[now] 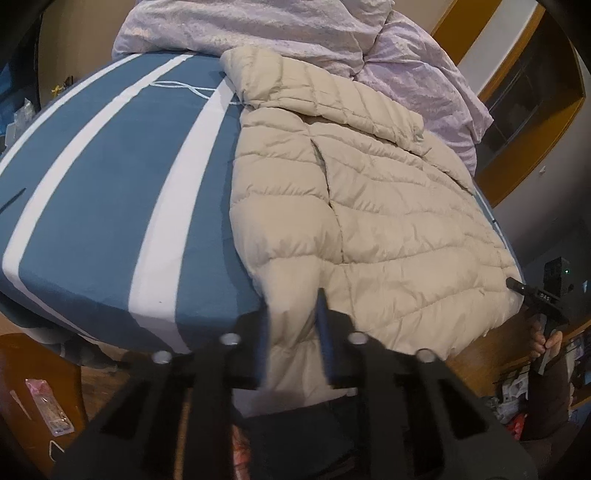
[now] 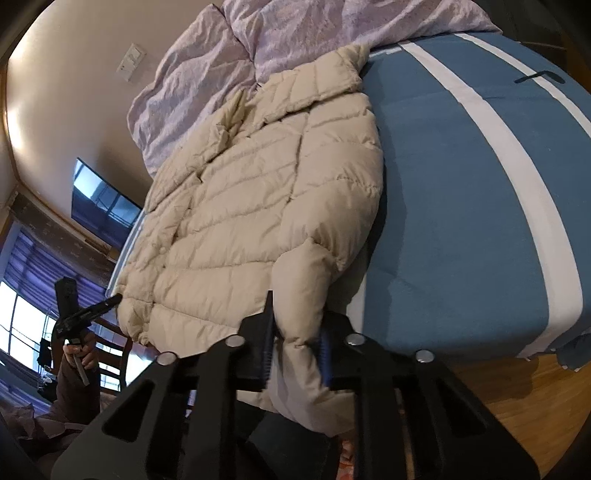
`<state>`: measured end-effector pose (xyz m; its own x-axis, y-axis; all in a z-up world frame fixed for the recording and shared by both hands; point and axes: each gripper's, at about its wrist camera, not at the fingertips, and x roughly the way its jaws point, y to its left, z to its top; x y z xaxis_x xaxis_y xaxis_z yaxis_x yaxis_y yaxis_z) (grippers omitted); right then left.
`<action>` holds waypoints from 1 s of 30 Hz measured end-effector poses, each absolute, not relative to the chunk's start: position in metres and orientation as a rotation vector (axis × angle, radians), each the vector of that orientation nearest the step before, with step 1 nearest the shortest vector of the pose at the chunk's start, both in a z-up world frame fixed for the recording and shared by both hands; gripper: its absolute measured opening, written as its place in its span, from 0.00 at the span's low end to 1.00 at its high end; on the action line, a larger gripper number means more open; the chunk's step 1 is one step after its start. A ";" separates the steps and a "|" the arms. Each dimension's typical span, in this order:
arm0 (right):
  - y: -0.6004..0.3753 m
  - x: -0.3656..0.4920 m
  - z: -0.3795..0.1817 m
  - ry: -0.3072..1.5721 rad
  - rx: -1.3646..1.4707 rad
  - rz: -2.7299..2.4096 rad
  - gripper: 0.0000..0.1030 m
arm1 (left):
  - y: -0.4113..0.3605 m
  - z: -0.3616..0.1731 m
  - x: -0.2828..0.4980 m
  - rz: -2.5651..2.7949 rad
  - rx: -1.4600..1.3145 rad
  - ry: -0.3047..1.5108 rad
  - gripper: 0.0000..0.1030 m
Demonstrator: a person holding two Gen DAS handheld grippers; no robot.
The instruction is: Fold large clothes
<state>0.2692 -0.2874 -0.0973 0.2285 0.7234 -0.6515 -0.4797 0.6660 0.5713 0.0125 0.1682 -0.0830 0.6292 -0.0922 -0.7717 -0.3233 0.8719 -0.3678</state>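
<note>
The left tool (image 1: 293, 332) is closed to a narrow gap on the hem of the beige quilted jacket (image 1: 369, 206). A puffed fold of fabric is pinched between its two fingers at the hem corner that lies beside the bare sheet. The right tool (image 2: 295, 343) is likewise narrowed on the jacket, with a bulging roll of the hem squeezed between its fingers where the garment droops over the near edge of the bed (image 1: 110, 206).

In each wrist view the other tool shows small at the opposite hem corner. Its tip is against the jacket's edge, and a hand (image 1: 546, 343) is wrapped around its handle.

The jacket lies flat along one side of the bed. Its hem hangs over the near edge and its collar points toward the far end. One sleeve is folded across the upper body. The collar touches a crumpled lilac duvet (image 1: 258, 26) heaped across the far end of the bed.

The rest of the mattress is covered by a blue sheet with broad white stripes. A thin white cord (image 1: 177, 85) lies on it near the collar. Below the near edge is a wooden floor (image 2: 517, 398), and a dark screen (image 2: 99, 199) hangs on the wall beyond the jacket.
</note>
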 end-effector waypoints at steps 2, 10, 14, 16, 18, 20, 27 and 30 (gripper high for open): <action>-0.287 0.270 -0.090 1.025 0.278 0.846 0.14 | 0.169 -0.081 0.013 0.138 -0.511 0.885 0.13; -0.283 0.285 -0.057 0.921 0.304 0.833 0.12 | 0.167 -0.050 0.021 0.142 -0.450 0.822 0.06; -0.272 0.302 -0.044 0.882 0.309 0.799 0.11 | 0.173 -0.030 0.034 0.167 -0.421 0.784 0.06; -0.266 0.312 -0.040 0.871 0.309 0.776 0.11 | 0.177 -0.022 0.042 0.180 -0.416 0.770 0.06; -0.259 0.321 -0.037 0.862 0.303 0.748 0.11 | 0.182 -0.012 0.053 0.199 -0.400 0.753 0.06; -0.251 0.333 -0.034 0.854 0.300 0.717 0.11 | 0.186 -0.004 0.063 0.216 -0.389 0.737 0.06; -0.223 0.381 -0.023 0.809 0.310 0.623 0.11 | 0.212 0.016 0.118 0.274 -0.396 0.710 0.06; -0.216 0.401 -0.022 0.797 0.332 0.600 0.11 | 0.225 0.019 0.142 0.294 -0.411 0.710 0.06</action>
